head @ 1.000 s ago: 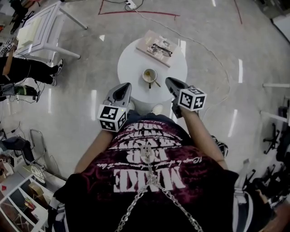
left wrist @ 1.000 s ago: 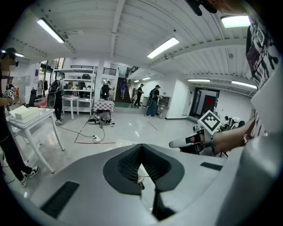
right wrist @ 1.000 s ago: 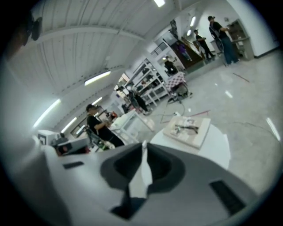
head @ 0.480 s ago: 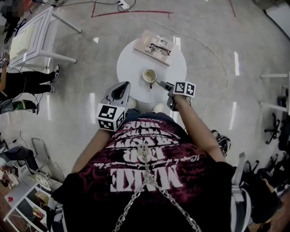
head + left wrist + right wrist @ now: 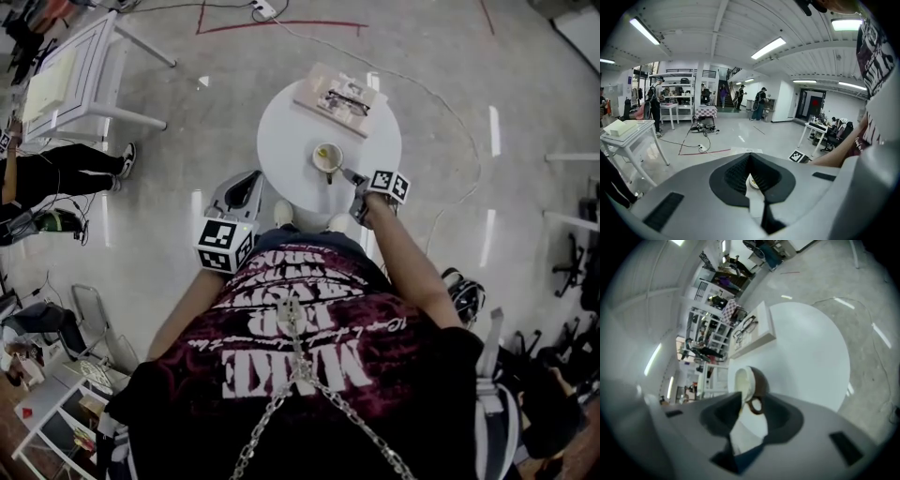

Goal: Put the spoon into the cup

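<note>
A round white table (image 5: 286,141) stands in the upper middle of the head view. The cup (image 5: 327,156) sits right of its centre, brown outside and cream inside. The spoon (image 5: 329,175) shows only as a thin dark sliver on the tabletop at the cup's lower edge; whether they touch is too small to tell.

The right gripper (image 5: 352,176) points at the cup from the lower right. Its jaws have just swung wide and drawn in slightly. They stand apart on nothing, with the cup's handle just ahead of the gap.

The left gripper (image 5: 250,184) hangs off the table's lower-left edge, jaws a narrow slit apart and empty.

Legible print is scarce. The dark shirt (image 5: 300,412) carries white lettering upside down, and only "MAKE" can be read.
</note>
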Available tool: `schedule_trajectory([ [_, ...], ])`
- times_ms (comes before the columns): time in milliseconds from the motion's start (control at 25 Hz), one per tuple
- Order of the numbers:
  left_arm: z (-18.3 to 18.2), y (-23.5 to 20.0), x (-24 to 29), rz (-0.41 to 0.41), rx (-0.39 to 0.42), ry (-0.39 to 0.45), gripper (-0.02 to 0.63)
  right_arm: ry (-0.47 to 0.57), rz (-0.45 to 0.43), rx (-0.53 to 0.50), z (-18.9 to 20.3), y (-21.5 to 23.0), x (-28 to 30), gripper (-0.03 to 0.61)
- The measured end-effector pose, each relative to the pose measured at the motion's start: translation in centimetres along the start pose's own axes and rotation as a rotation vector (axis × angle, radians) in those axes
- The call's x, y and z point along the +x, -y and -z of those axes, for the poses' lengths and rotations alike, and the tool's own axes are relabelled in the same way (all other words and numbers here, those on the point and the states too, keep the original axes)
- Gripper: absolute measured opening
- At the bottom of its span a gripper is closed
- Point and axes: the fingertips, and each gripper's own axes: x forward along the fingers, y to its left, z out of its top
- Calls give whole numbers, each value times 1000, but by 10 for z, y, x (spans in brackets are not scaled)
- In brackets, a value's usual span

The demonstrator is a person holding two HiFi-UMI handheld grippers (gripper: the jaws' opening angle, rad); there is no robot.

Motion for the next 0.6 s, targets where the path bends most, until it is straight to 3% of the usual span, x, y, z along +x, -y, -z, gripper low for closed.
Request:
schedule_trajectory([
  [80,1,-5,-3,-2,-2,-1,26,-8,25,5,4,4,2,69],
  [120,2,-8,-4,-3,-2,-1,26,-18,25,0,7,3,3,56],
  [600,-5,-8,1,64,9,26,26,-2,13,-142,14,-26,-19,37],
])
